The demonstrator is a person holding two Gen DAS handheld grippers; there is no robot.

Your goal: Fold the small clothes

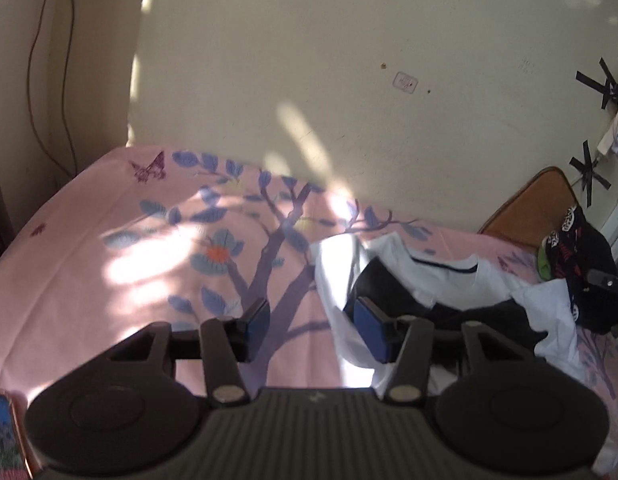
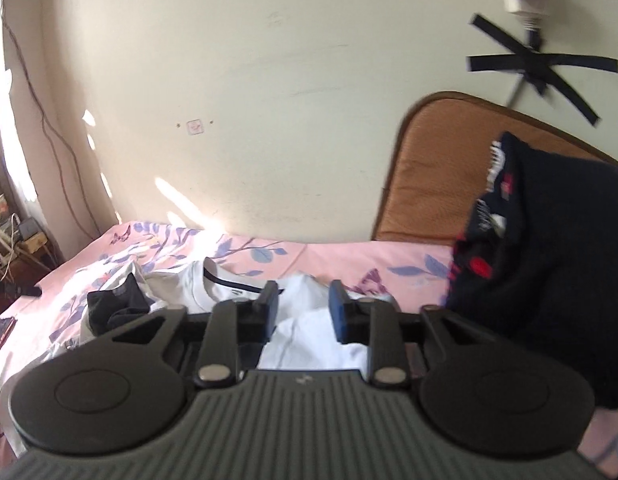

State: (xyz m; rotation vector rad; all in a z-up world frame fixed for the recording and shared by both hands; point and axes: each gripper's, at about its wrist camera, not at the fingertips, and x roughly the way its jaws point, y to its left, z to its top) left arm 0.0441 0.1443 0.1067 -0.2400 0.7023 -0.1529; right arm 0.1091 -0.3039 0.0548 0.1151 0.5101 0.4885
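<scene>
Left gripper (image 1: 315,326): I hold it open, empty, over the bedsheet (image 1: 89,280).
Right gripper (image 2: 303,312): open, empty, above the white T-shirt (image 2: 309,336), ready to pick.

The left gripper (image 1: 315,326) tilts downward, its blue-padded fingers (image 1: 371,328) parted with nothing between them; the right gripper (image 2: 303,316) points forward at a shallower slant, its jaws likewise apart and empty
</scene>
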